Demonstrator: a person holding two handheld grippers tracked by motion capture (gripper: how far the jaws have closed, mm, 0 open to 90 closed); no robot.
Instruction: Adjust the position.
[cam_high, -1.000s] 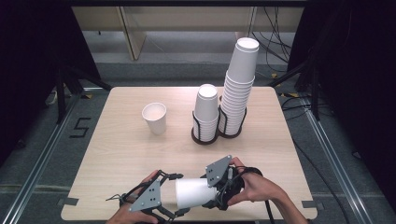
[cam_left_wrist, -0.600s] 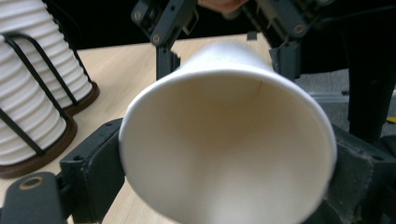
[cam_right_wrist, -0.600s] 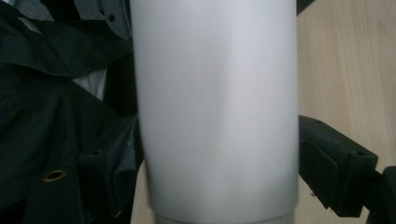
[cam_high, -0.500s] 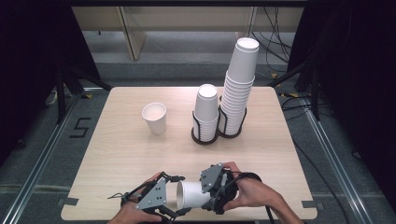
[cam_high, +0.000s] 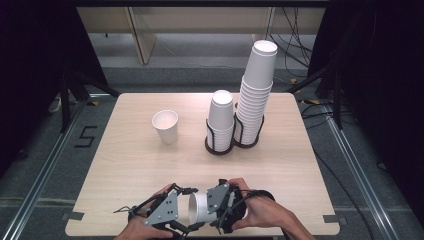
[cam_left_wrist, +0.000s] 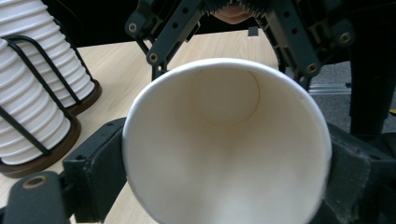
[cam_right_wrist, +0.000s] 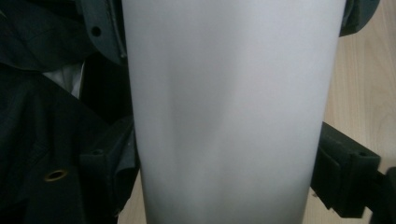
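Note:
A white paper cup (cam_high: 200, 209) lies on its side just above the table's front edge, held between both grippers. My right gripper (cam_high: 209, 210) is shut on its body; in the right gripper view the cup wall (cam_right_wrist: 229, 116) stands between the two black jaws. My left gripper (cam_high: 190, 214) has just been closing on the cup's open end. In the left gripper view the cup's rim (cam_left_wrist: 224, 154) sits squeezed between the jaws, mouth toward the camera, with the right gripper's frame (cam_left_wrist: 299, 37) behind it.
An upright paper cup (cam_high: 165, 126) stands left of centre on the wooden table (cam_high: 125, 165). A short cup stack (cam_high: 220, 117) and a tall one (cam_high: 255, 95) sit upside down in dark wire holders at the back right. Both hands are at the table's near edge.
The right gripper carried the cup to the left, into the left gripper. The left jaws, wide before, have closed onto the cup's rim end.

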